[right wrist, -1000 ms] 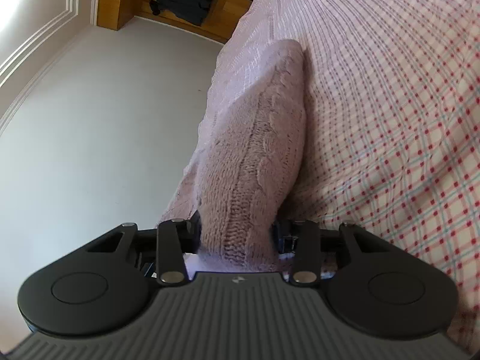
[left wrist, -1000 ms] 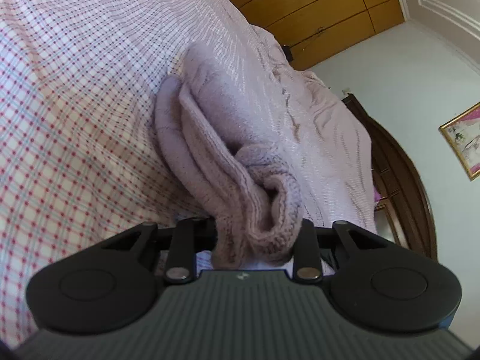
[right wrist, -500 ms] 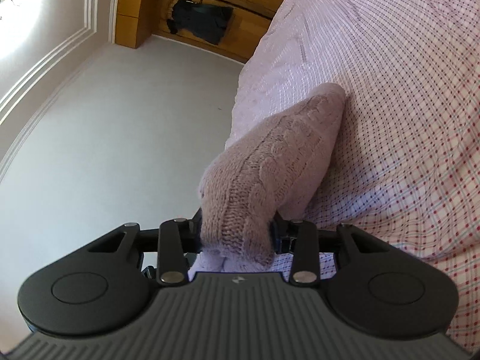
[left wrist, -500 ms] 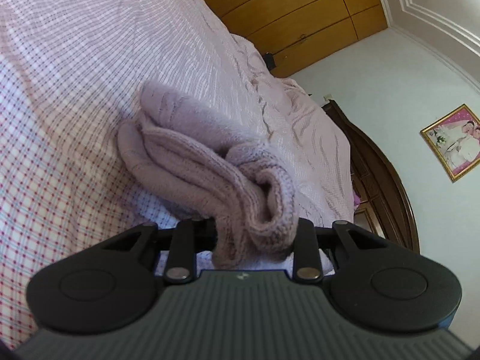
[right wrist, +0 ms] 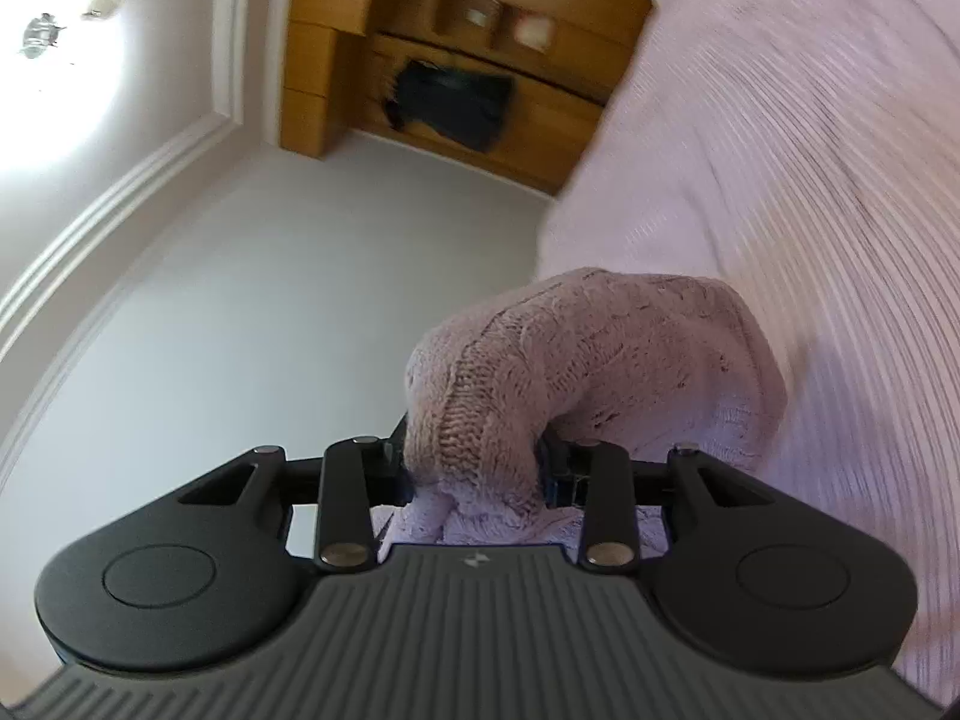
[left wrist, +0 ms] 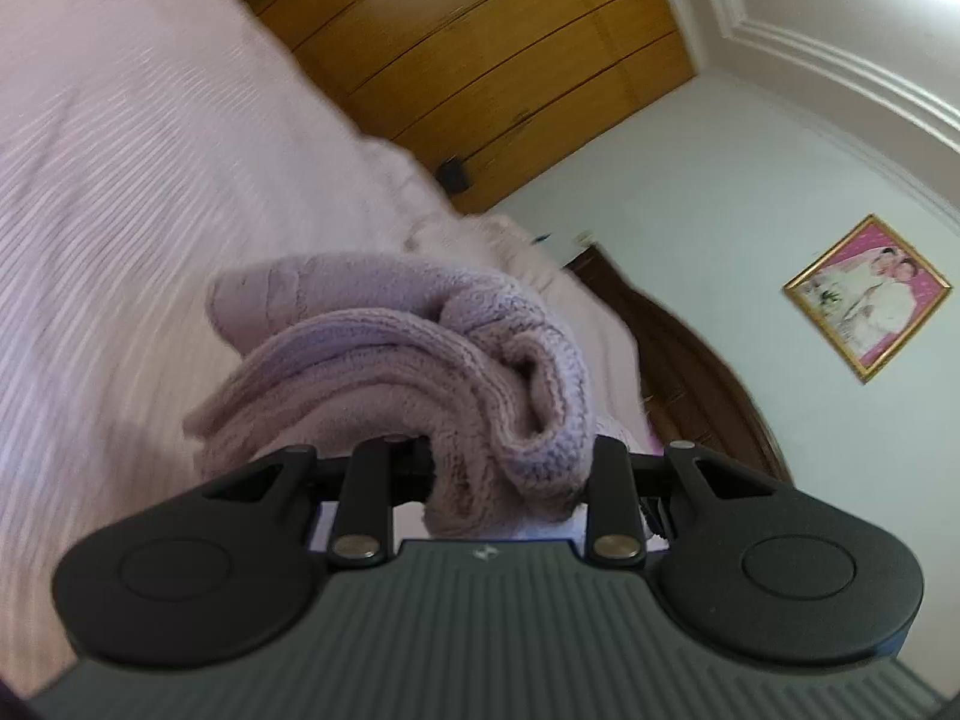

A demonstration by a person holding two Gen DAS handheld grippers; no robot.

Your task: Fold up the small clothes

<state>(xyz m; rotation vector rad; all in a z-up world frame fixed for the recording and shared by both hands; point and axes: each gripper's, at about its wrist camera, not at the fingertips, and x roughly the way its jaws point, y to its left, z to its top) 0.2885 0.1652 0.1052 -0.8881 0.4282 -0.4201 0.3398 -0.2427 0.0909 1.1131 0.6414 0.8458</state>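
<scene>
1. Left gripper [left wrist: 510,474]: jaws set narrow and clamped on a bunched edge of the pale lilac knitted garment [left wrist: 420,360]. The knit fills the gap between the jaws and bulges forward of them in thick rolled folds.
2. Knitted garment, left wrist view: a ribbed hem curls into a loop just ahead of the right-hand jaw; the rest of the fabric extends forward and to the left of the jaws in stacked layers, ending in a blunt fold.
3. Right gripper [right wrist: 474,474]: jaws pressed on another part of the same garment [right wrist: 600,354], and they have just been closing further, with the knit between them. Here a cable-knit panel rises out of the gap, arches forward and then drops to the right of the jaws.
4. A loose tail of the knit hangs behind the right gripper's jaws, toward the gripper body.
5. Bedspread [left wrist: 120,210]: a pinkish, finely lined cover lying beyond and to the left of the left gripper's jaws, and beyond and to the right of the right gripper's jaws [right wrist: 810,180]. It is streaked with blur in both views. Whether the garment's far end touches it cannot be told.
6. Wooden wardrobe [left wrist: 498,60]: well beyond the left jaws, upper centre.
7. Framed picture [left wrist: 867,297]: on the pale wall, far to the right of the left jaws.
8. Dark garment [right wrist: 450,102]: hanging on wooden shelving, well beyond the right jaws.
</scene>
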